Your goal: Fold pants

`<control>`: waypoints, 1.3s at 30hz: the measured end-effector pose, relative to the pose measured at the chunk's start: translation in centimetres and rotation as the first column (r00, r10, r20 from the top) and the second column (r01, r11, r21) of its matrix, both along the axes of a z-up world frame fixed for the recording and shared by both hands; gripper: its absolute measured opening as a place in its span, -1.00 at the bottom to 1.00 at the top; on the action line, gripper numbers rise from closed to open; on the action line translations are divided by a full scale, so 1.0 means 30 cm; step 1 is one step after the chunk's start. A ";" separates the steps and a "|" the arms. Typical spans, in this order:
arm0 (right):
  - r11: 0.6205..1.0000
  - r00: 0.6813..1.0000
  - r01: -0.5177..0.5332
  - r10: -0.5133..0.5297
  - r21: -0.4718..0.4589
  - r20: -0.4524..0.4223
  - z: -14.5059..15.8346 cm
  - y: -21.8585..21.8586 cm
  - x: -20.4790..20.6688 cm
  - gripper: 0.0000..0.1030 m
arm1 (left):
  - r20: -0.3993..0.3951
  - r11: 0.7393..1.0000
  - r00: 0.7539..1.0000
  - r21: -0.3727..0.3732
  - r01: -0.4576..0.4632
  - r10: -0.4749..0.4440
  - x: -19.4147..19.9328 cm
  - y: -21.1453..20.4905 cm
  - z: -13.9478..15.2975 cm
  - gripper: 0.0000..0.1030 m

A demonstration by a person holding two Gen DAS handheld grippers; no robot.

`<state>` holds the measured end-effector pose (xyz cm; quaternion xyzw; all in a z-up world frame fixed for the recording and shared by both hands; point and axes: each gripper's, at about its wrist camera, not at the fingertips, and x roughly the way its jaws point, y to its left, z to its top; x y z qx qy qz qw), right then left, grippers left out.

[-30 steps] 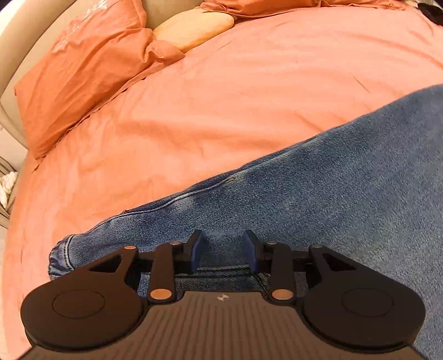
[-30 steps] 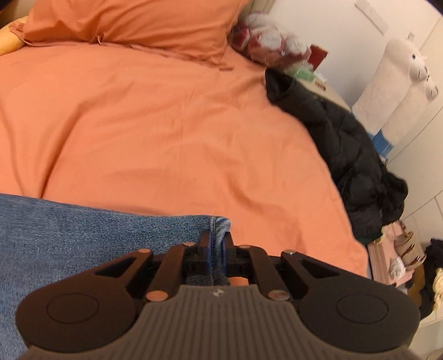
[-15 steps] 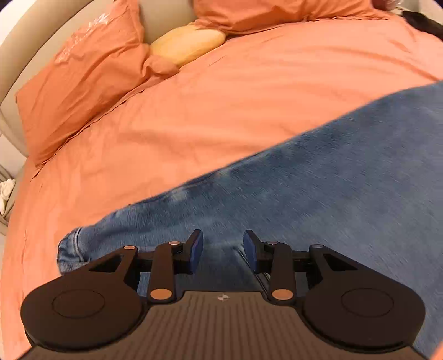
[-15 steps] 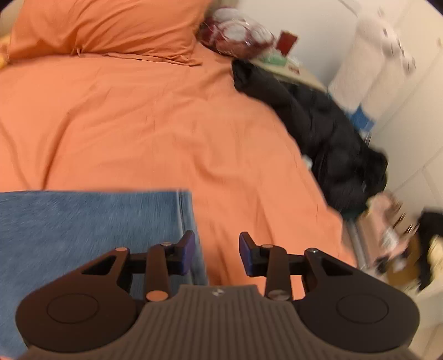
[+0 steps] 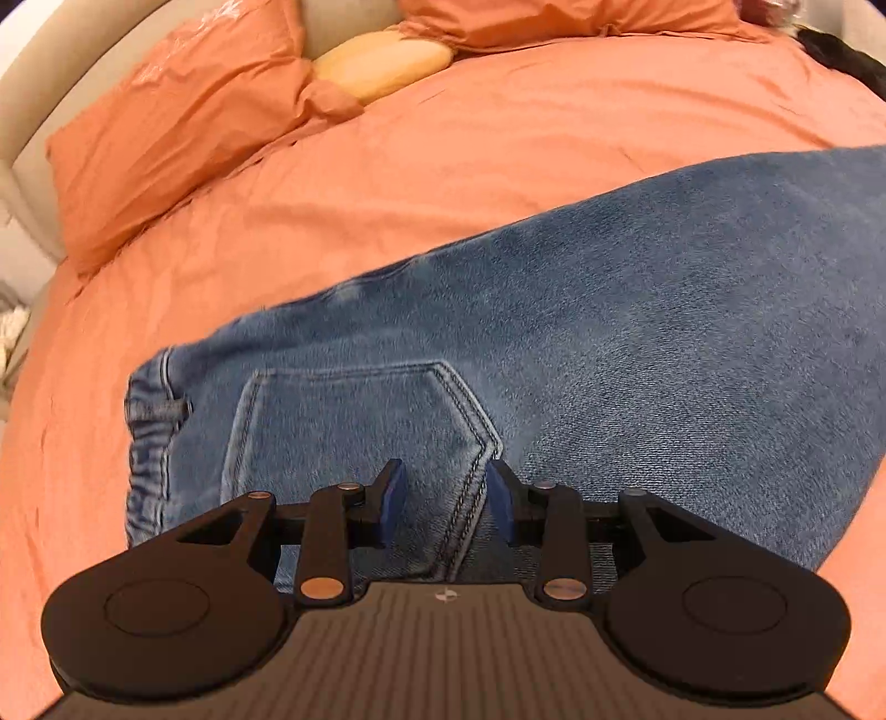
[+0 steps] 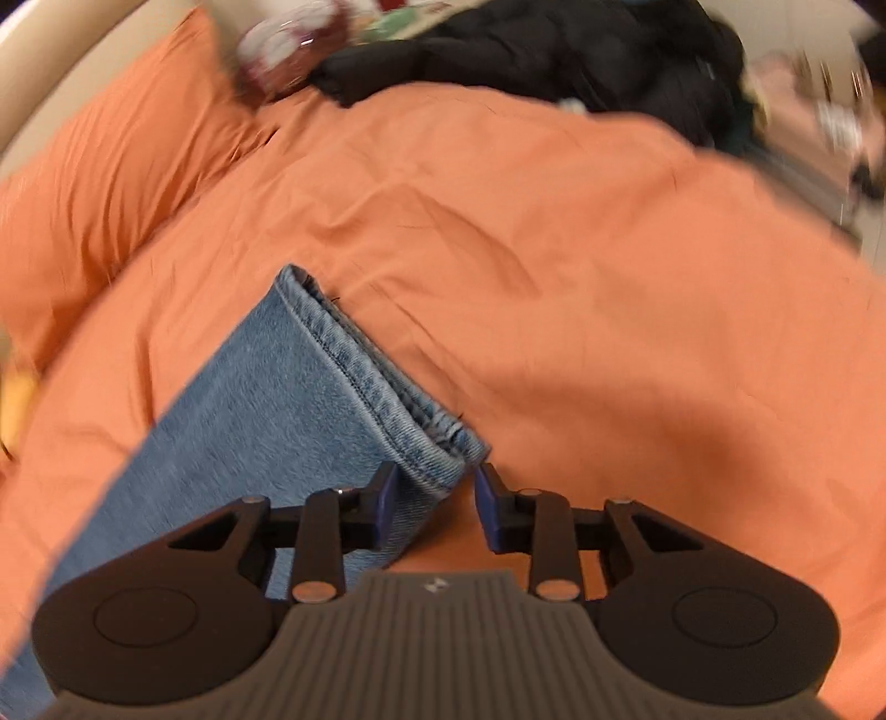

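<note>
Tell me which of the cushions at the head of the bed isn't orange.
The small yellow cushion, wedged between the two orange pillows. The left pillow and the one at the top both match the orange bedspread; only this one is pale yellow.

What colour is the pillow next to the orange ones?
Yellow. The pillow shows best in the left wrist view.

The jeans [image 5: 637, 343] run off the left wrist view's right edge; the clutter [image 6: 819, 111] beyond the bed [image 6: 554, 249] is smeared by blur.
</note>
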<state>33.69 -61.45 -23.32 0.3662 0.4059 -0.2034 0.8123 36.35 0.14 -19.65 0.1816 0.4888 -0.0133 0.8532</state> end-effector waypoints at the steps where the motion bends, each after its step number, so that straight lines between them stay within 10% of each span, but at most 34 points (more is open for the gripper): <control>1: 1.000 1.000 0.005 -0.005 0.002 0.004 0.005 0.001 0.005 -0.65 | -0.003 1.000 1.000 -0.002 -0.016 0.016 0.001 0.002 -0.007 -0.20; 7: 0.951 0.980 -0.122 0.161 -0.285 0.117 0.236 0.089 0.044 -0.89 | -0.035 0.999 0.998 0.016 -0.046 0.046 0.021 -0.004 -0.050 -0.20; 16: 0.956 0.989 -0.147 0.133 -0.255 -0.071 -0.010 0.062 0.066 -0.90 | -0.064 0.996 0.996 0.057 -0.064 0.067 0.043 -0.018 -0.103 -0.20; 28: 0.839 0.937 -0.350 0.321 -0.417 -0.140 0.136 0.246 -0.027 -0.62 | 0.055 0.998 0.998 0.064 0.019 -0.023 -0.129 -0.022 0.019 -0.07; 35: 0.755 0.817 -0.557 0.574 -0.346 -0.063 0.183 0.642 -0.124 -0.59 | 0.017 0.980 0.980 -0.026 0.198 -0.198 -0.370 -0.098 0.047 -0.07; 39: 0.646 0.703 -0.679 0.709 -0.349 -0.054 0.177 0.895 -0.165 -0.58 | 0.025 0.967 0.967 -0.021 0.254 -0.254 -0.444 -0.150 -0.010 -0.07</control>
